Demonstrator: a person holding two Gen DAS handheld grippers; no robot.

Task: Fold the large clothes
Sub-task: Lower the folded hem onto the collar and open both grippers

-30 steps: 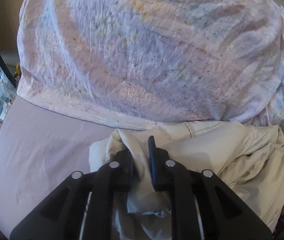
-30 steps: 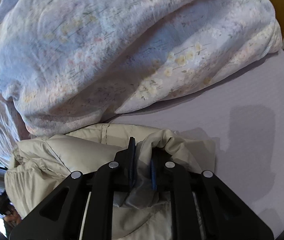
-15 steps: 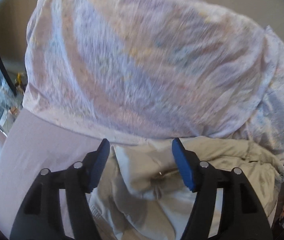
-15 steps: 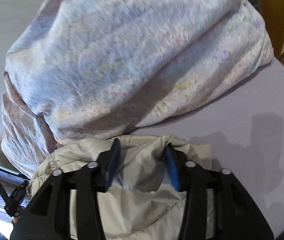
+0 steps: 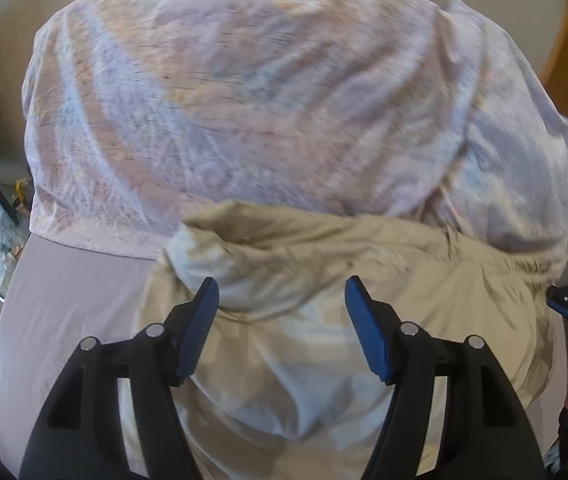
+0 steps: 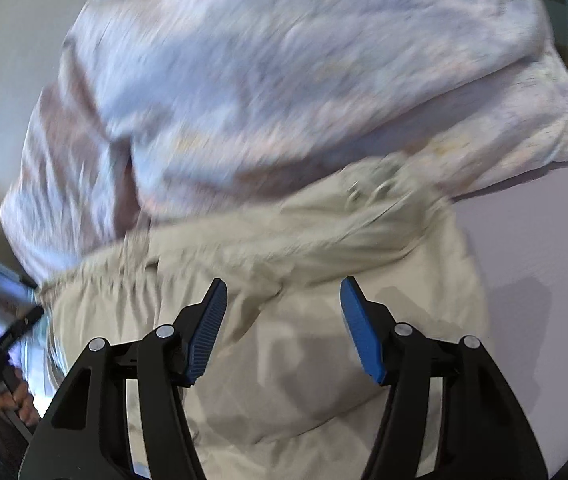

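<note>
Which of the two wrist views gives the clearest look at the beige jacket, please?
The left wrist view: the beige jacket is fairly sharp there, its rolled edge lying against the floral bedding. In the right wrist view the jacket fills as much of the frame but is smeared by motion blur.

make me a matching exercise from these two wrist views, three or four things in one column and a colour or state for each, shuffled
Things:
1. beige jacket
2. floral duvet
3. left gripper
4. bed sheet

Descriptions:
A. plain lilac, flat
B. jaws wide open, blue pads
C. pale printed bundle heaped behind
D. crumpled, lying below both grippers

Pairs: 1-D, 2-C, 3-B, 4-A
</note>
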